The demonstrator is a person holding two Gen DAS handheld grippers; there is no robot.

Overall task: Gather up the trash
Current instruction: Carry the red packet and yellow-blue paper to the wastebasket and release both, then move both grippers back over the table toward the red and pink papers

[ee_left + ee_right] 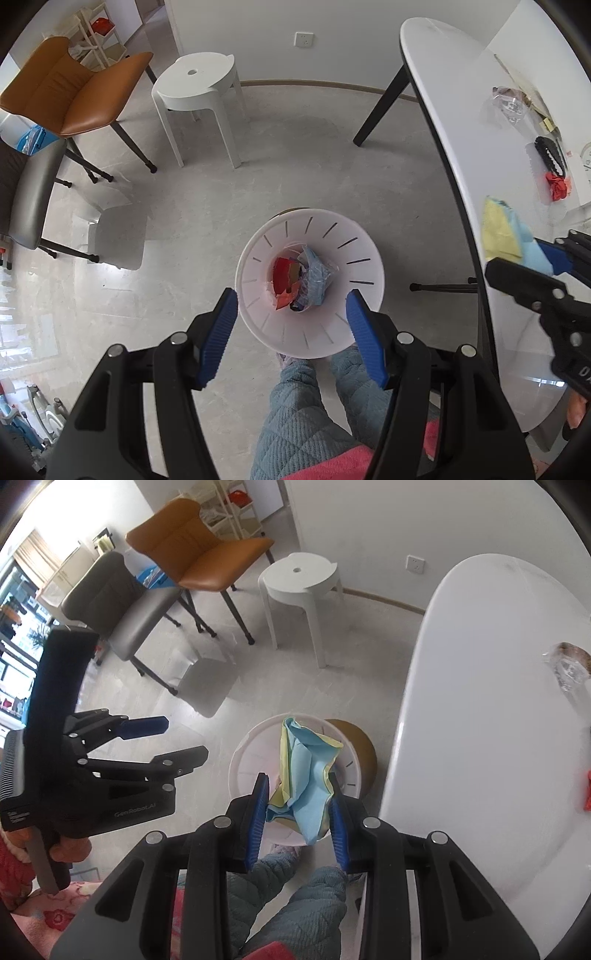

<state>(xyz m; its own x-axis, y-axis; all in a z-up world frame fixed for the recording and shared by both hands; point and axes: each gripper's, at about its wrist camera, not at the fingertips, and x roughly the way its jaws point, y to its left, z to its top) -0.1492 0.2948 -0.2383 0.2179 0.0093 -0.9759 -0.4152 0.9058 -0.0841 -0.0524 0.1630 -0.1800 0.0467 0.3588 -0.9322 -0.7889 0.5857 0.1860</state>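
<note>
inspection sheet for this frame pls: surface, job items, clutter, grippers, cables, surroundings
Surface: white table at right; pale tiled floor below.
Job's things: white trash bin on the floor, wrappers already inside; blue-yellow cloth held over the bin.
Clutter: on the table, red wrapper, clear crumpled plastic, black serrated item.
Grippers: left gripper open, empty, above the bin; right gripper shut on the cloth.
Cables: nothing seen.
Surroundings: white stool, orange chair, grey chair, shelf unit by the wall.
</note>
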